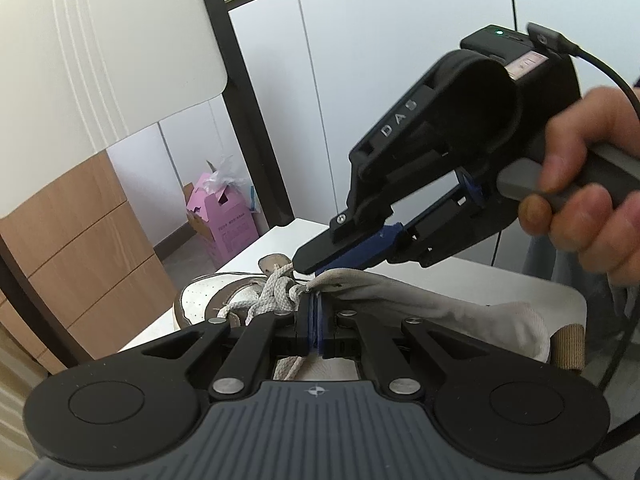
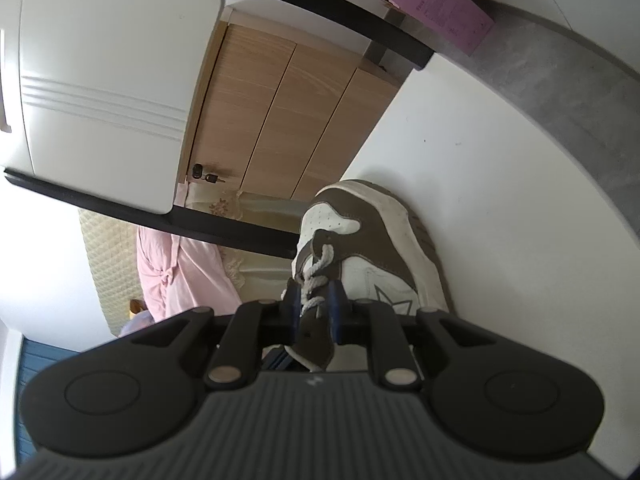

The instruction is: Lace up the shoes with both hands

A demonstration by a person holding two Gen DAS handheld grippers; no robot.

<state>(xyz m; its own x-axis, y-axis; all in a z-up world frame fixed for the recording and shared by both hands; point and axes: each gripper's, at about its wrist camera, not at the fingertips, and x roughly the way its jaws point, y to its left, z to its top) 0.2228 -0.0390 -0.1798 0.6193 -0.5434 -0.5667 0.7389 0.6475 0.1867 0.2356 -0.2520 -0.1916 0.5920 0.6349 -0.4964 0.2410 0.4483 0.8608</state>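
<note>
A brown-and-white shoe (image 2: 372, 240) rests on a white table (image 2: 500, 208). The left gripper (image 1: 316, 320), fingers pressed together, appears to pinch the edge of the shoe's pale collar beside the grey laces (image 1: 276, 288). The right gripper (image 2: 314, 304), held by a hand (image 1: 592, 200), has its blue pads a little apart either side of the laced tongue; whether they press on it cannot be told. A pink box (image 1: 228, 216) stands on the floor beyond.

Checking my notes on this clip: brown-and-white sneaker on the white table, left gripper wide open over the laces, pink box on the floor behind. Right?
One error: the left gripper is not wide open. In the left wrist view its fingers are shut at the lace of the sneaker. The sneaker does sit on the white table, with the pink box behind.
</note>
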